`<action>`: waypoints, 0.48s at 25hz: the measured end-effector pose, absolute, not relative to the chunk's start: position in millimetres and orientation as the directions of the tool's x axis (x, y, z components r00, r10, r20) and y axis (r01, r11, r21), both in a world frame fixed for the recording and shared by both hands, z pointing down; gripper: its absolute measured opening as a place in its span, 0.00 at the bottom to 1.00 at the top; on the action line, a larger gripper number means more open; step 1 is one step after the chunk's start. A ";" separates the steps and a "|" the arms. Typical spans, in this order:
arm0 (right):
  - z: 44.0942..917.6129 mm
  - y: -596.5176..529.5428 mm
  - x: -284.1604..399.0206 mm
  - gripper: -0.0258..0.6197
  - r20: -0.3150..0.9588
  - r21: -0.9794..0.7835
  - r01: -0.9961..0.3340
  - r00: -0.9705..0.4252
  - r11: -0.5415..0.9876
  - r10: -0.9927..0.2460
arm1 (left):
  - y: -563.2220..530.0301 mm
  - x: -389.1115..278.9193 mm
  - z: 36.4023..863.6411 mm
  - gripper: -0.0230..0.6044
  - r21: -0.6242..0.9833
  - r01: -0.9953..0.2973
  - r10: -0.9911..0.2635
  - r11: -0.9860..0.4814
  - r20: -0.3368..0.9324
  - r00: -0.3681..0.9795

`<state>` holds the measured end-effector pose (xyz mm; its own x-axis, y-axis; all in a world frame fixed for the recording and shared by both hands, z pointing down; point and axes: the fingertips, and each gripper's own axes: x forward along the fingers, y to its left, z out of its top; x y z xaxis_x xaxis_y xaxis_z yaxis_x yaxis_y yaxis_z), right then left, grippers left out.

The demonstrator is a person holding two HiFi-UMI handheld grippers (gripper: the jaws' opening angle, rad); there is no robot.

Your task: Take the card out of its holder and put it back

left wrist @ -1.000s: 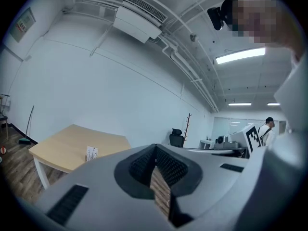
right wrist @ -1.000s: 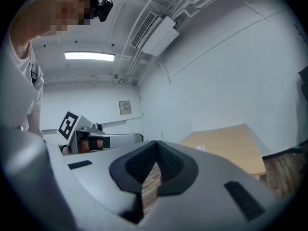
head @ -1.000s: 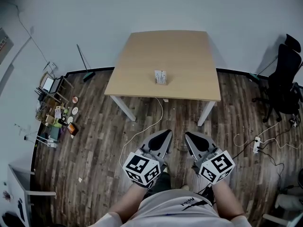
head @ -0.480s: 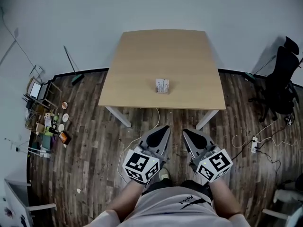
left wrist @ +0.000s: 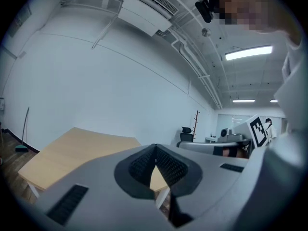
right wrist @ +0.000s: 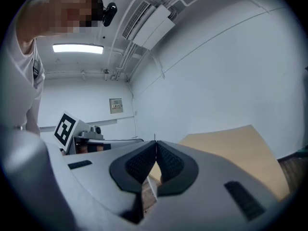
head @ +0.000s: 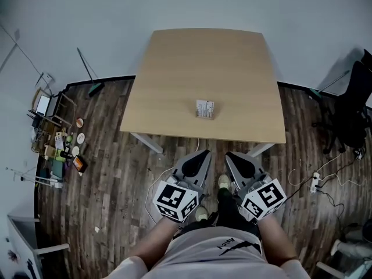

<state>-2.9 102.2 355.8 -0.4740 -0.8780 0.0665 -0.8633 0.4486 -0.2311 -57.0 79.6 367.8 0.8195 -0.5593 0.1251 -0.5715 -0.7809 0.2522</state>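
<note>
We saw a pale wooden table (head: 174, 80) standing near a plain white wall (head: 186, 4) on a dark plank floor (head: 110, 173). A black office chair (head: 356, 112) stood to its right, a broom (head: 96, 88) lay at its left, and small clutter (head: 61, 147) sat along the left wall. A white power strip (head: 315, 182) trailed cables. Overhead we noted a ceiling light strip (left wrist: 248, 52) and an air-conditioning unit (left wrist: 144, 13).

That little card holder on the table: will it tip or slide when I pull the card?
Probably light: the card holder looks small against the table, so it may lift with a pull. It likely slides easily, as the table looks smooth. Nothing braces it, so tipping seems possible.
</note>
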 end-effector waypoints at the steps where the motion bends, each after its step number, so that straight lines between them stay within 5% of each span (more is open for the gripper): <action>1: 357.8 90.5 -1.2 0.06 0.066 -0.228 -0.858 -0.486 0.461 -0.872 | 69.2 -55.3 369.7 0.06 0.252 -0.582 -0.570 -0.773 0.125 0.812; 12: 397.5 -28.4 36.8 0.06 0.111 -0.213 -0.770 -0.631 0.602 -0.768 | -37.9 -14.1 402.0 0.06 0.249 -0.683 -0.667 -0.687 0.158 0.728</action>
